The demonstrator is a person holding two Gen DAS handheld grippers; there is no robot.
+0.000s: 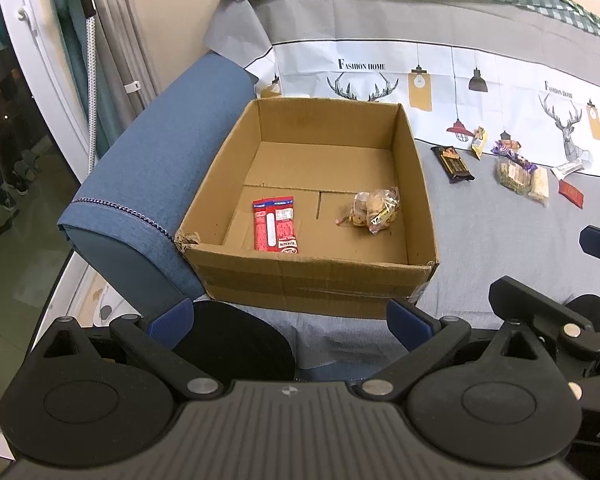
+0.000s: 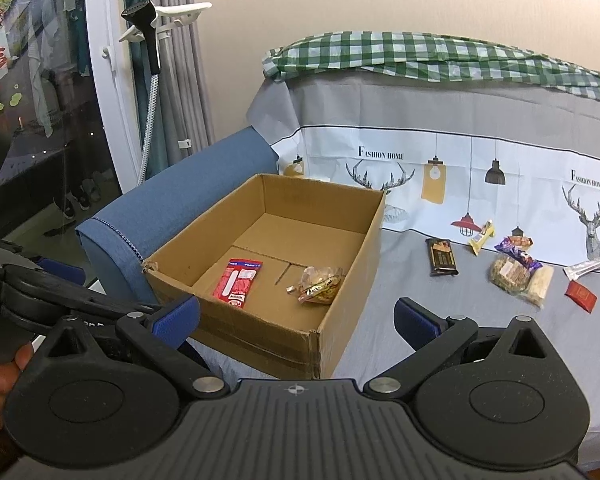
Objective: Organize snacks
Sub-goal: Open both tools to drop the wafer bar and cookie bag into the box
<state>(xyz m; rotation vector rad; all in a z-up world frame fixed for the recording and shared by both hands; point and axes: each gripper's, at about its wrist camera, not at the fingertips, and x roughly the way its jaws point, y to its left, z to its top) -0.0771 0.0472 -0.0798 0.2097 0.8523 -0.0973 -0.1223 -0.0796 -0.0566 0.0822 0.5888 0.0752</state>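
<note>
In the cardboard box point(image 1: 308, 268), the red packet point(image 1: 275, 224) lies lengthwise front-to-back, bare floor behind; both hand-held grippers point(image 1: 288, 320) point(image 2: 296, 320) gape empty.

One cardboard box point(image 1: 312, 276) holds two snack packets point(image 1: 276, 225); about seven more snacks point(image 1: 453, 164) lie on the sofa cover point(image 1: 500, 248).

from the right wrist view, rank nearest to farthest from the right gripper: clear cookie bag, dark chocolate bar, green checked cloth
Measured from the right gripper:
1. Clear cookie bag, inside the cardboard box, just ahead.
2. Dark chocolate bar, on the grey cover to the right of the box.
3. Green checked cloth, draped along the top at the back.
</note>
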